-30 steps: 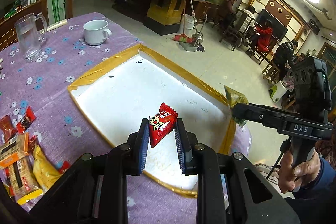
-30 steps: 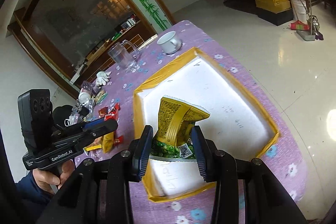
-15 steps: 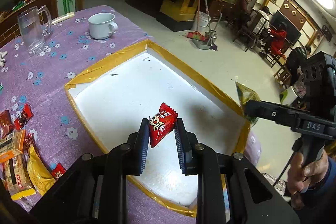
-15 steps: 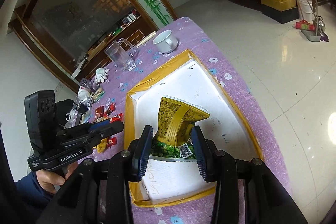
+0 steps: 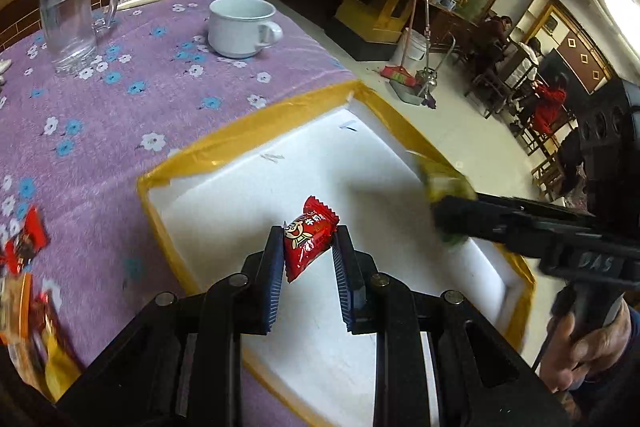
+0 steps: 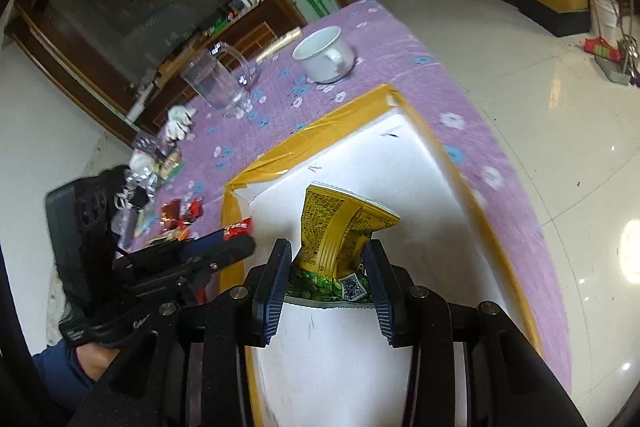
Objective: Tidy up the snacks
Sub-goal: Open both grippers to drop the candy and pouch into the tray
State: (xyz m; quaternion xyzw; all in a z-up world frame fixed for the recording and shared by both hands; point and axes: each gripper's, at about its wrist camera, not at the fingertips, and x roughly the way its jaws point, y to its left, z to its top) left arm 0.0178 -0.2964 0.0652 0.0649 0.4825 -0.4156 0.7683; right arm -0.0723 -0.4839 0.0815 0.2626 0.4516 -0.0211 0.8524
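A dining hall: cloth-covered table (image 5: 120, 99), seated diners (image 5: 548, 103) behind.

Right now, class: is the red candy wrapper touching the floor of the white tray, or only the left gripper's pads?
Apart from the tray. The left wrist view shows the red candy wrapper pinched between the left gripper pads, held above the white floor.

Left gripper (image 5: 308, 255) and right gripper (image 6: 328, 267): black linkage arms with silver pivot screws and ribbed blue finger pads (image 5: 274, 275), a black camera block on each handle, white lettering on the bodies, dark blue sleeve (image 6: 60, 371) at the wrist.
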